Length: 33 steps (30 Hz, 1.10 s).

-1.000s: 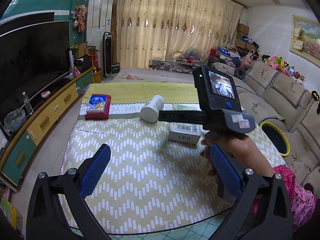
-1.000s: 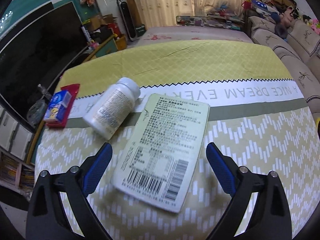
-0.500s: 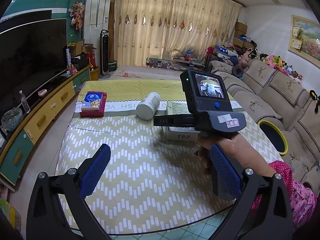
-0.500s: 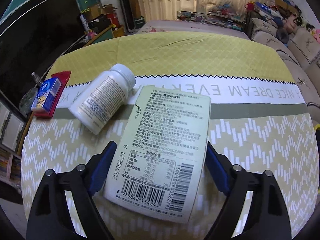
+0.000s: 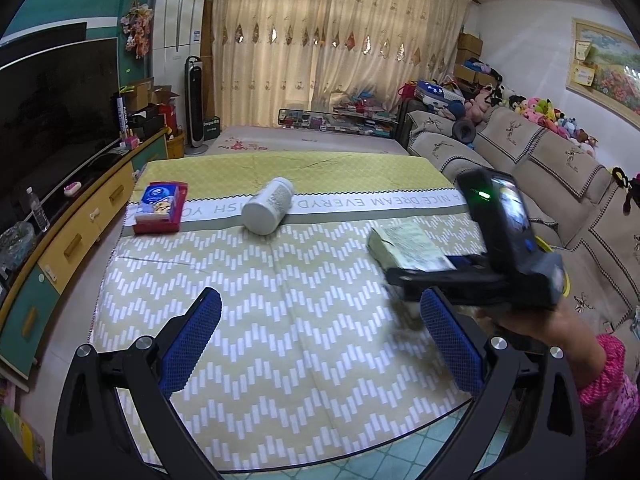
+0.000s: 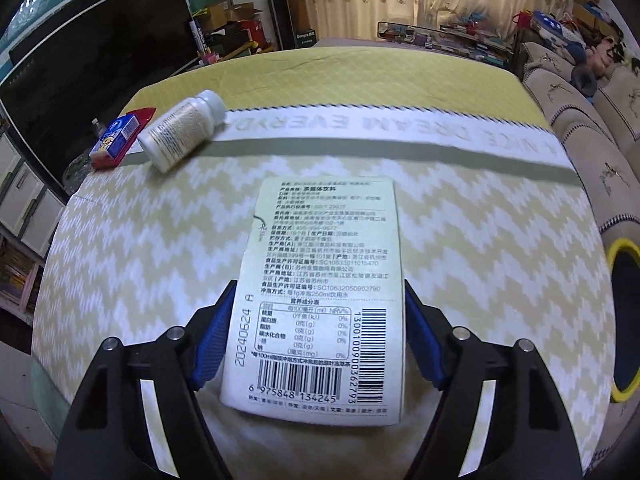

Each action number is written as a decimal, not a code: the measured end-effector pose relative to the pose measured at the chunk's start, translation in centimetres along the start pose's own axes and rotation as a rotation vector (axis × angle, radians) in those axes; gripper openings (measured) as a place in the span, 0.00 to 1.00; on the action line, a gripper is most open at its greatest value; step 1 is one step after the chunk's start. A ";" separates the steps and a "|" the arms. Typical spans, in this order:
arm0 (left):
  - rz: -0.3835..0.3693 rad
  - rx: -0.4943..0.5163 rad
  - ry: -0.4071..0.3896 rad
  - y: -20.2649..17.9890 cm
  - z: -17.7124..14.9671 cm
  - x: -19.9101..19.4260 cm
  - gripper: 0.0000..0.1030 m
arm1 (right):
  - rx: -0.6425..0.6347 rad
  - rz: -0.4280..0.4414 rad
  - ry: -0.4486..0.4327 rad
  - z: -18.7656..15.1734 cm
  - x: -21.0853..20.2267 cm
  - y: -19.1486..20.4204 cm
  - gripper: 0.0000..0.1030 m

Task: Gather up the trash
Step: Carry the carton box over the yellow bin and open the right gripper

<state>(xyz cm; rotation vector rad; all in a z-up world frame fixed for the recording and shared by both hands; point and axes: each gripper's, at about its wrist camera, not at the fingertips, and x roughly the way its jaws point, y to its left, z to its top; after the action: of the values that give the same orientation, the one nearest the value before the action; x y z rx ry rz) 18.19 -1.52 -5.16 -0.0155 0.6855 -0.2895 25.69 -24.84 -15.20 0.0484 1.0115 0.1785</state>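
Note:
My right gripper (image 6: 318,336) is shut on a pale green carton box (image 6: 324,280) with a printed label and barcodes, held lifted above the table; the box also shows in the left wrist view (image 5: 404,242), held by the right gripper's body. A white pill bottle (image 5: 269,211) lies on its side mid-table, also seen in the right wrist view (image 6: 180,136). A blue and red small box (image 5: 160,207) lies at the table's left, also in the right wrist view (image 6: 116,142). My left gripper (image 5: 320,344) is open and empty over the near table.
The table carries a yellow-green zigzag cloth (image 5: 280,320). A yellow-rimmed black bin (image 6: 624,324) stands on the floor at the right, by the sofa (image 5: 540,168). A TV cabinet (image 5: 60,240) runs along the left.
My right gripper closed on the carton box and lifted it off the table, moving it right and nearer. The left gripper stayed open; the bottle and small box did not move.

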 end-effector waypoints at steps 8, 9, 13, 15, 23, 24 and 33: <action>-0.015 0.040 0.018 -2.6 0.6 1.5 0.95 | 0.088 0.010 -0.046 -3.0 -3.4 -5.9 0.68; -0.017 0.044 0.021 -2.8 0.7 1.7 0.95 | 0.099 0.010 -0.054 -3.2 -3.8 -6.8 0.68; -0.029 0.063 0.030 -4.4 1.0 2.5 0.95 | 0.142 -0.003 -0.085 -3.7 -5.5 -9.7 0.68; -0.035 0.074 0.031 -5.1 1.2 2.9 0.95 | 0.181 -0.022 -0.108 -3.8 -6.6 -12.1 0.68; -0.040 0.113 0.051 -7.6 1.8 4.6 0.95 | 0.400 -0.142 -0.140 -4.2 -8.7 -23.9 0.69; -0.040 0.114 0.053 -7.9 1.9 4.8 0.95 | 0.428 -0.159 -0.136 -4.3 -8.8 -25.4 0.69; -0.024 0.133 0.067 -8.8 2.4 6.0 0.95 | 0.630 -0.343 -0.035 -6.5 -6.4 -36.4 0.73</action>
<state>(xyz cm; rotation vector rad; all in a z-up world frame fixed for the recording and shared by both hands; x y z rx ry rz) 21.83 -11.77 -6.05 0.1137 0.7321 -0.3593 21.46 -62.07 -17.75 0.4456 0.9929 -0.4578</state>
